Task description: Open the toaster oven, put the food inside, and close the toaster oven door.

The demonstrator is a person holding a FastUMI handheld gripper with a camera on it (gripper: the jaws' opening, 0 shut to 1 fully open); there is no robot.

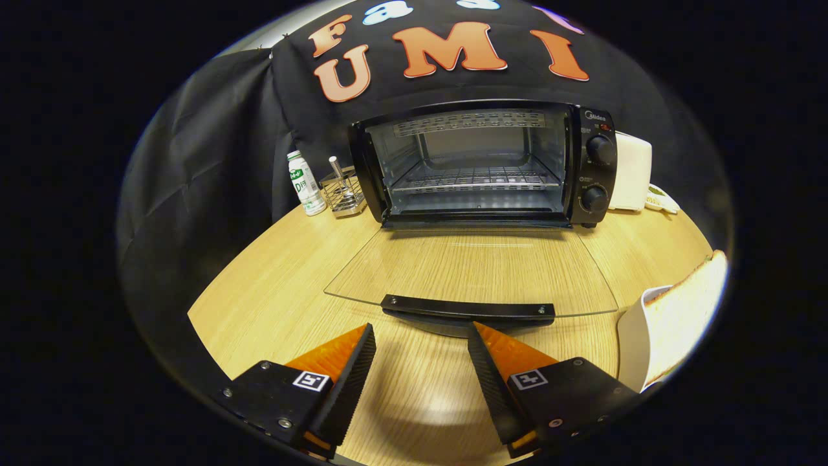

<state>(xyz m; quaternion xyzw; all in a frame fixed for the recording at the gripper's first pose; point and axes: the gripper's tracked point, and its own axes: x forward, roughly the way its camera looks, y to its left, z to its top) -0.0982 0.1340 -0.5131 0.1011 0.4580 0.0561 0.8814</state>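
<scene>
Toaster oven (482, 165), black, standing at the back of the wooden worktop (272, 285) against the cloth wall, its interior lit and its wire rack (475, 181) bare. Door (472, 268): glass, swung fully down and lying level just above the worktop, with a black bar handle (468, 309) along its near edge, just ahead of the fingertips. Two control knobs (600, 150) sit on the oven's right-hand panel. Food: a slice of toast (686, 310), pale with a brown crust, standing on edge in a white holder (631, 333) to the right of the claw and near the door's right corner. Claw (420, 346): spread wide and empty, its ridged black fingers (352, 382) hovering over bare wood. Handling, by judgement: the toast looks light, fairly stiff but crumbly, so a gentle pinch across its flat faces near the exposed upper edge should serve, with the pads kept off the holder's rim; too hard a squeeze may crush or snap it. The opening step appears done; fetching the toast seems next. The glass door is rigid and breakable, best lifted by the bar handle rather than the pane. Also present: a small white bottle (306, 183) and a wire basket (345, 193) left of the oven, a white appliance (631, 171) to its right.
</scene>
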